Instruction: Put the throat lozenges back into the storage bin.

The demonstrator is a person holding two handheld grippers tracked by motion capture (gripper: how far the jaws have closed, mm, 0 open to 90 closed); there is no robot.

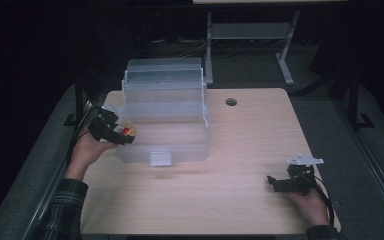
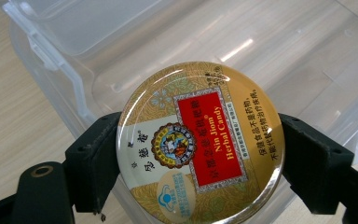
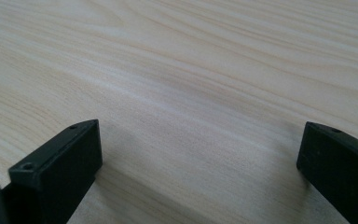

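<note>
**Round candy tin gripped at the left wall of a clear storage box**

The left gripper [image 1: 122, 134] is shown clamped on a round candy tin [image 2: 200, 144], one black jaw pressed against each side of its rim. The tin's lid, gold-edged with a red label panel and a circular emblem, is turned toward the left gripper view. In the high view the tin [image 1: 127, 131] is seen held above the table, at the left wall of the clear plastic box [image 1: 166, 117], near the box's near-left corner. The box is stood open on the left half of the table, its stepped trays raised toward the far side and a latch hung at its near wall. Behind the tin, the box's transparent bottom and rim [image 2: 51, 51] are visible.

The right gripper [image 1: 283, 183] is held low over the near-right part of the wooden table [image 1: 240, 150], well apart from the box. Its jaws are spread wide, with bare wood grain [image 3: 200, 93] between them.
</note>
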